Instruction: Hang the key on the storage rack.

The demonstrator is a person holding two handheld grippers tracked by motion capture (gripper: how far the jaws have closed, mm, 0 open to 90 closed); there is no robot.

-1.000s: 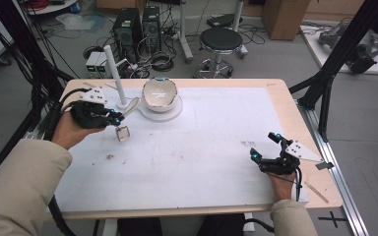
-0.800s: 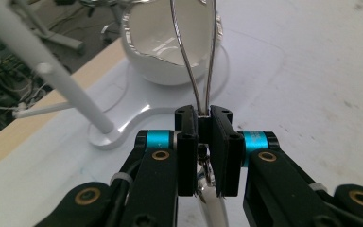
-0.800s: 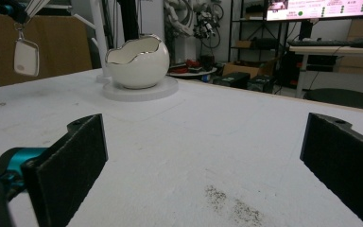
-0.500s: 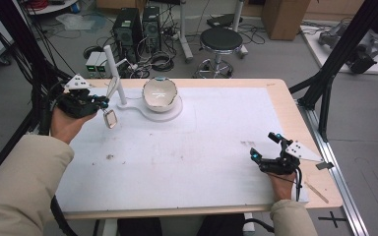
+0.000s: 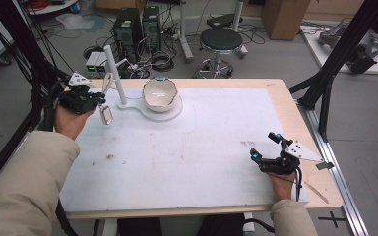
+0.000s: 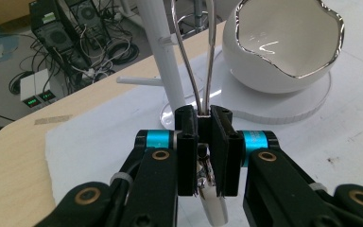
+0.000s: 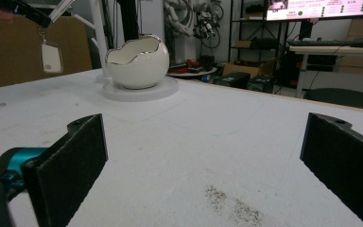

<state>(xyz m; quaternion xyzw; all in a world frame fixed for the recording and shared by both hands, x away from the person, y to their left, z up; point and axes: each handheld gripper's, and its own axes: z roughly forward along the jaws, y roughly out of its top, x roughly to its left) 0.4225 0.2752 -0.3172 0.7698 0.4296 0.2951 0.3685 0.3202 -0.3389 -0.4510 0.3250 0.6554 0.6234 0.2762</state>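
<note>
My left gripper (image 5: pixel 97 100) is shut on a thin metal wire loop (image 6: pixel 194 61) at the table's far left. A small white tag (image 5: pixel 107 116) dangles below the jaws. The loop rises right beside the white stand post (image 5: pixel 115 73), which has short side pegs. In the left gripper view the jaws (image 6: pixel 203 116) pinch the loop's two wires, with the tag (image 6: pixel 215 208) under them and the post (image 6: pixel 163 52) just behind. My right gripper (image 5: pixel 264 146) rests open on the table near the right front, nothing between its jaws (image 7: pixel 203 156). It sees the tag (image 7: pixel 51 57) hanging far off.
A white egg-shaped bowl (image 5: pixel 160 93) with a silver rim sits on the round white base (image 5: pixel 174 112) joined to the stand. The white mat (image 5: pixel 192 147) has a few dark specks (image 7: pixel 231 205). A stool and computer cases stand on the floor beyond the far edge.
My left gripper has carried the loop and tag away from the mat's middle toward the far left, up beside the stand post. The right gripper has stayed put.
</note>
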